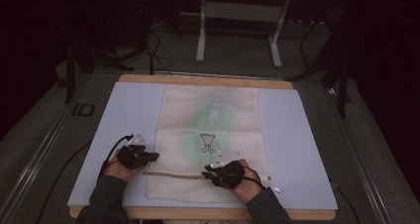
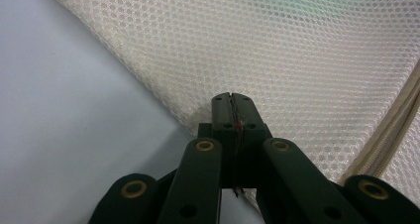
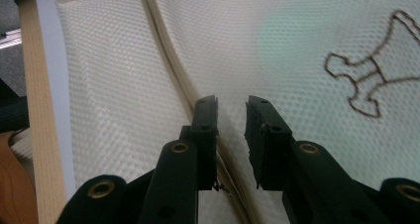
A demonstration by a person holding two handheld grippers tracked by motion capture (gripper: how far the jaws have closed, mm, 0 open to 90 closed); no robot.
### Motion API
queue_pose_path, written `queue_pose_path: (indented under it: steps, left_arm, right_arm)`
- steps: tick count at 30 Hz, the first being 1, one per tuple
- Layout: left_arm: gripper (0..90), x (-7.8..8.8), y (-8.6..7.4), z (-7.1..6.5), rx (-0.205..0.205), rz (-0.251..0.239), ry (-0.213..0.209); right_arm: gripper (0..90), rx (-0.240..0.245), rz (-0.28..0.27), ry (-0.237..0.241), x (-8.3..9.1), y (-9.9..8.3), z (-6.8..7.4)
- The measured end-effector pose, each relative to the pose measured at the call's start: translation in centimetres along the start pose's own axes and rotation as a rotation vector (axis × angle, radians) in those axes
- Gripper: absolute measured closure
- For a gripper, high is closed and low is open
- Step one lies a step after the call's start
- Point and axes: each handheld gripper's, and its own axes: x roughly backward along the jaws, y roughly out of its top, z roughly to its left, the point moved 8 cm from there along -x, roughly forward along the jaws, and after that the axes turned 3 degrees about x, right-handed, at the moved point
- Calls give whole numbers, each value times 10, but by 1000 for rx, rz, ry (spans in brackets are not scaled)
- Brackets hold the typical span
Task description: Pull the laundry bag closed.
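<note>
Jaws of the left gripper (image 2: 232, 101) are pressed together at the left edge of the mesh laundry bag (image 1: 208, 135), pinching what looks like the border of the netting, though how much fabric lies between them I cannot tell. Just to their right, across the weave, runs the zipper (image 2: 391, 135). Jaws of the right gripper (image 3: 232, 116) stand parted, straddling that same zipper (image 3: 168, 60), which passes under and between them toward the far corner; nothing is grasped there yet. Beyond them the mesh shows a green shape within and a dark brown printed outline (image 3: 369, 78). From the high view the bag lies flat on the pale blue mat (image 1: 302, 135), both grippers at its near end along the zipper line (image 1: 173, 175). My judgement: the bag is anchored on one side, and the slider still has to be caught and drawn, so the work is at an early stage.
</note>
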Motion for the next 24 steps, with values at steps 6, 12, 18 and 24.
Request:
queue_pose_path:
  steps: [6,12,18,24]
  left_arm:
    - [895,0,0,0,1,-2,-7]
    - [894,0,0,1,-1,-4,-12]
    - [894,0,0,1,-2,-6,-17]
    - [894,0,0,2,-3,-6,-23]
  right_arm:
    - [747,25,-7,20,-8,10,7]
    - [748,42,-10,35,-14,18,12]
    - [751,58,-19,52,-21,27,18]
    - [759,78,-17,74,-28,33,24]
